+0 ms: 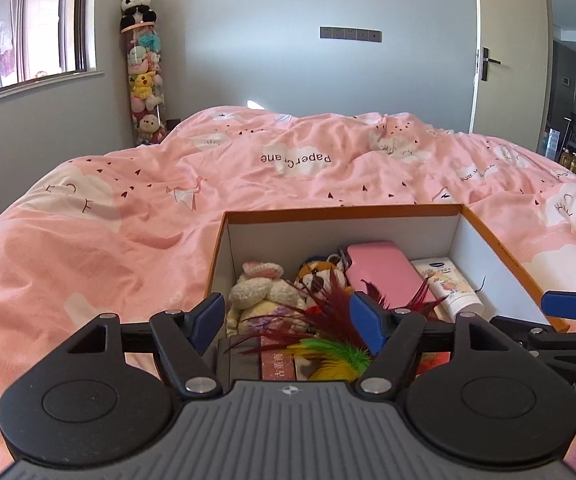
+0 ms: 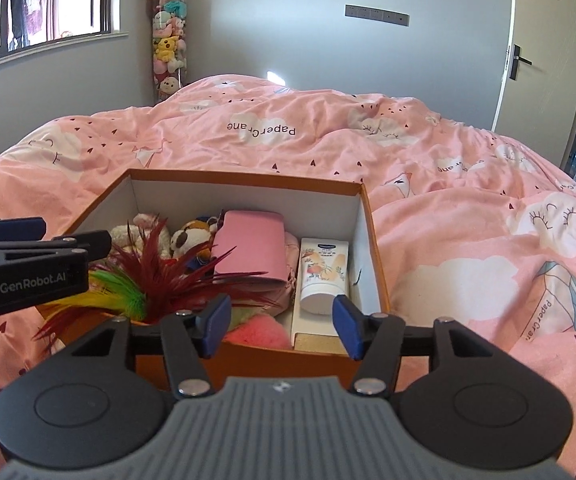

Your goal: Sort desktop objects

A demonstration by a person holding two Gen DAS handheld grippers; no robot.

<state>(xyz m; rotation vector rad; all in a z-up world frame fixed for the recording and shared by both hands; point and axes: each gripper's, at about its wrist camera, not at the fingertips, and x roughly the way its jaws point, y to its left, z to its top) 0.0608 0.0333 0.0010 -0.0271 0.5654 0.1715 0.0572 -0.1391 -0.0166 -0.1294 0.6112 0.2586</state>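
An orange box (image 1: 343, 212) with white inner walls sits on the bed. It holds a cream plush rabbit (image 1: 256, 288), a striped plush animal (image 1: 319, 272), a pink case (image 1: 383, 272), a white cream tube (image 1: 447, 284) and a feather toy (image 1: 335, 350) with red, green and yellow plumes. My left gripper (image 1: 288, 320) is open over the box's near end; feathers lie between its pads, unpressed. My right gripper (image 2: 282, 322) is open over the box's (image 2: 244, 180) near edge, just before the tube (image 2: 321, 276), holding nothing. The left gripper (image 2: 16, 232) shows beside the feather toy (image 2: 148, 268).
The box rests on a rumpled pink duvet (image 1: 128, 240) that spreads far to the left, right and back. A tall clear tube of plush toys (image 1: 146, 80) topped by a panda stands in the far corner. A door (image 1: 507, 52) is at the right.
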